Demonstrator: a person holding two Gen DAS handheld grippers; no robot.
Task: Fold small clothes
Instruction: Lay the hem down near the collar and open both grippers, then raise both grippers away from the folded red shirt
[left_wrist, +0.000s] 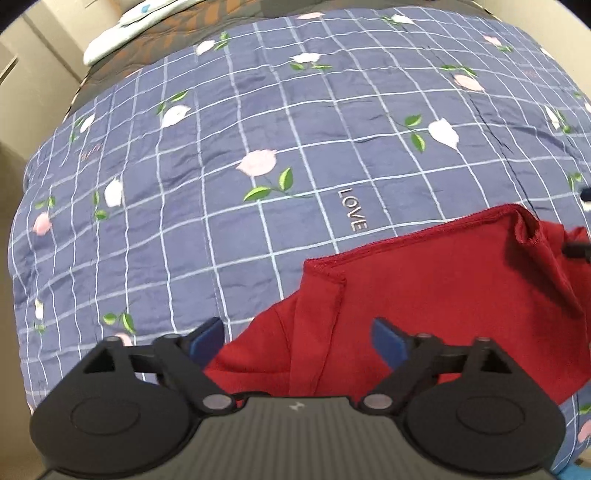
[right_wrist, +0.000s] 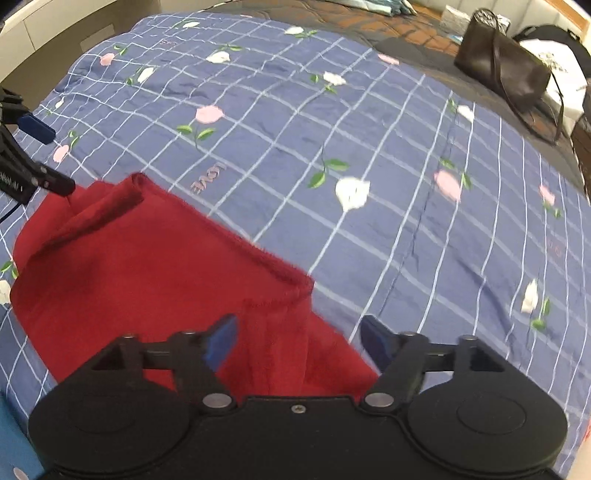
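Observation:
A dark red garment (left_wrist: 436, 295) lies folded on a blue checked quilt (left_wrist: 258, 129) with a flower print. In the left wrist view my left gripper (left_wrist: 299, 345) stands open just above the garment's near left corner, nothing between its blue pads. The right wrist view shows the same red garment (right_wrist: 147, 280) from the other side, its hemmed edge running diagonally. My right gripper (right_wrist: 299, 343) is open over the garment's near right corner. The left gripper (right_wrist: 40, 155) also shows at the far left of this view, beside a raised fold of the cloth.
A dark brown handbag (right_wrist: 506, 70) and a white bag (right_wrist: 557, 74) lie on the bed at the far right. A brown patterned blanket (left_wrist: 177, 33) and a pale pillow (left_wrist: 114, 37) lie beyond the quilt. A beige wall (left_wrist: 33, 74) borders the bed's left.

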